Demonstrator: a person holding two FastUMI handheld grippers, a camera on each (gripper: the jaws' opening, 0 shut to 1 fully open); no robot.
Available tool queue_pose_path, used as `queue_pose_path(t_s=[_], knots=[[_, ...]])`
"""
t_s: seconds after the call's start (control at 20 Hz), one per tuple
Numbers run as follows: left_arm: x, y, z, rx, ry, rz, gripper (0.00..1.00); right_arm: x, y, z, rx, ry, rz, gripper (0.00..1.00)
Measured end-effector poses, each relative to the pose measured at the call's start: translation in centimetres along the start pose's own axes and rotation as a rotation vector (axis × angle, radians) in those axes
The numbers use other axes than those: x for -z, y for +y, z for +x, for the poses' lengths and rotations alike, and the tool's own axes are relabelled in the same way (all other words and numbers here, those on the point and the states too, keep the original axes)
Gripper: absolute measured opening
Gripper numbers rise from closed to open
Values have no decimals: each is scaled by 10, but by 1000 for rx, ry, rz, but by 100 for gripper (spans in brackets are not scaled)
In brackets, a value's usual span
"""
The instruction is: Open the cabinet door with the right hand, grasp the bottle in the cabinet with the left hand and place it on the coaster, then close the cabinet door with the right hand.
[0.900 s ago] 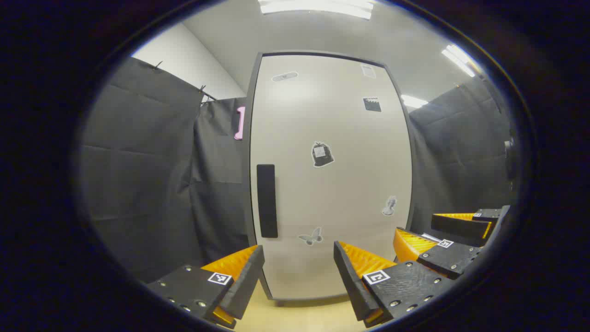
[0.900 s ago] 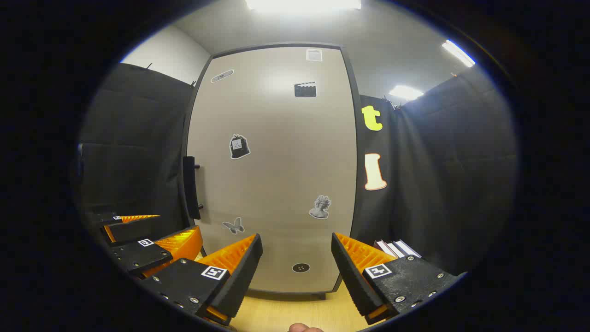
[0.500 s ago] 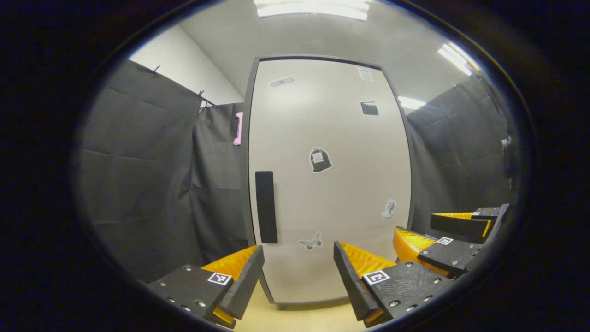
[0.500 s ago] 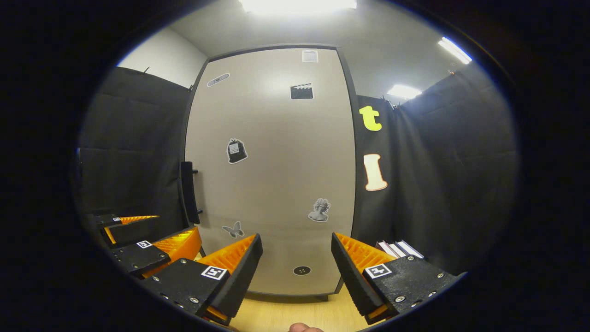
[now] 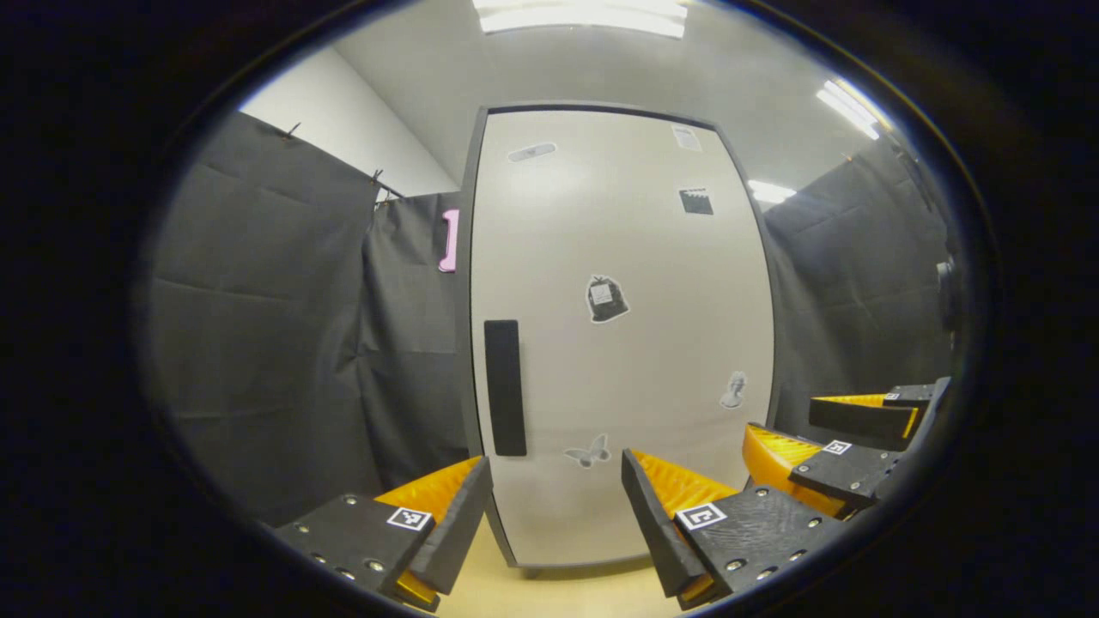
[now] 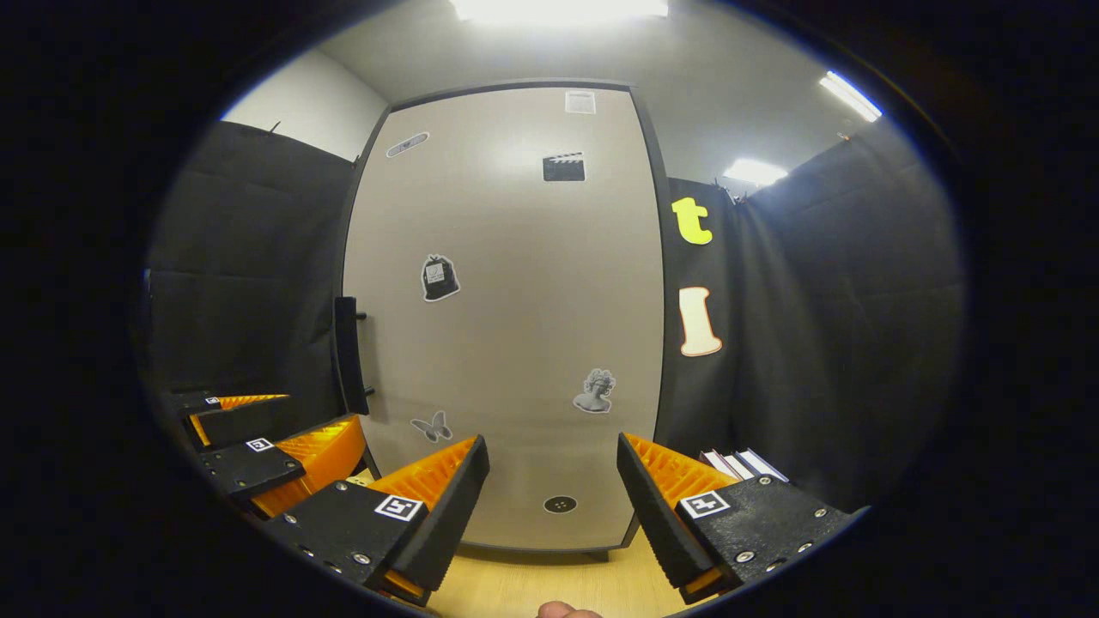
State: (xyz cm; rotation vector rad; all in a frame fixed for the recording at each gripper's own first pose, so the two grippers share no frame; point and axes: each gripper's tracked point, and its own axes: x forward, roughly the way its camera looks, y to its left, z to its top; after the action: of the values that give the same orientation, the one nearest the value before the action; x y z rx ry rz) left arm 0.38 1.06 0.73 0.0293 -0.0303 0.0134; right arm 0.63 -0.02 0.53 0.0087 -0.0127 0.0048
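Observation:
A pale grey cabinet door (image 5: 618, 343) with several stickers stands shut ahead, on a wooden table top. Its dark bar handle (image 5: 505, 388) runs upright near the door's left edge. In the left gripper view my left gripper (image 5: 556, 489) is open and empty, short of the door's lower part. Off to its right the right gripper (image 5: 824, 433) is open too. In the right gripper view the same door (image 6: 506, 326) and handle (image 6: 346, 354) show. My right gripper (image 6: 552, 481) is open before the door's bottom, with the left gripper (image 6: 258, 421) at its left. The bottle is hidden behind the door.
Black cloth walls close in both sides of the cabinet. A few books (image 6: 743, 463) lie at the cabinet's right foot. The light wooden table top (image 6: 549, 588) runs from the cabinet toward me. A fingertip (image 6: 562, 610) peeks in at the bottom edge.
Both views have drifted slightly; the door sits a little lower and farther right in the left gripper view. The grippers stay open and the door stays shut.

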Motion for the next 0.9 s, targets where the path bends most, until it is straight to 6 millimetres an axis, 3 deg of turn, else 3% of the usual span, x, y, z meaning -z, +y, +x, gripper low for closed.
queue_pose_path(t_s=[0.1, 0.15, 0.2, 0.25, 0.4, 0.45, 0.5, 0.65, 0.9], knots=[[1, 1, -1, -5, 6, -5, 87, -1, 0, 0, -2, -1, -6, 93], [1, 3, -1, -11, 9, -9, 92, -1, 1, 0, -4, -3, -8, 93], [0, 3, -1, -12, 5, -14, 87, -2, 1, 0, -6, -5, -8, 93], [-1, 3, -1, -13, 4, -12, 91, -2, 1, 1, -8, -5, -11, 93], [-4, 8, -5, -19, -5, 1, 87, -7, 2, 3, -17, -17, -23, 93], [-5, 10, -8, -23, -9, 6, 91, -11, 3, 5, -19, -23, -26, 93], [-7, 13, -11, -27, -14, 9, 87, -13, 4, 7, -25, -29, -26, 93], [-10, 32, -25, -57, -18, 26, 87, -23, 19, 17, -53, -46, -31, 93], [-16, 64, -62, -82, -46, 34, 87, -40, 66, 33, -137, -68, -47, 93]])
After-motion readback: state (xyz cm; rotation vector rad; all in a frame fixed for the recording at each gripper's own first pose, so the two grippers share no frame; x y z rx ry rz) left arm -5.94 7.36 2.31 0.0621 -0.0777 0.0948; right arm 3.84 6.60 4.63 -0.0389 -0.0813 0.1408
